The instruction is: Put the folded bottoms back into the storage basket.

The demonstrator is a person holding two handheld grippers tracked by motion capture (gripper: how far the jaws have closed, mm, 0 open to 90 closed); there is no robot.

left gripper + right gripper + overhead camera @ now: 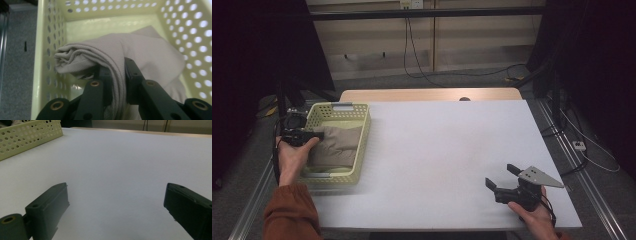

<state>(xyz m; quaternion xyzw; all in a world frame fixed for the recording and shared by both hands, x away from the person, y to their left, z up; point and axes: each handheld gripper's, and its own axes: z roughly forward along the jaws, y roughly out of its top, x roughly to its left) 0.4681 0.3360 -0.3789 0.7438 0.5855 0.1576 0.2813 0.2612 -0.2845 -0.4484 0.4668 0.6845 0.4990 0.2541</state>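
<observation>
white table (447,150), wood edge behind, grey floor, dark room.

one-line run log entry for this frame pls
left gripper: shut on beige cloth | cloth: inside yellow basket | right gripper: open, nothing between jaws, over white table
</observation>
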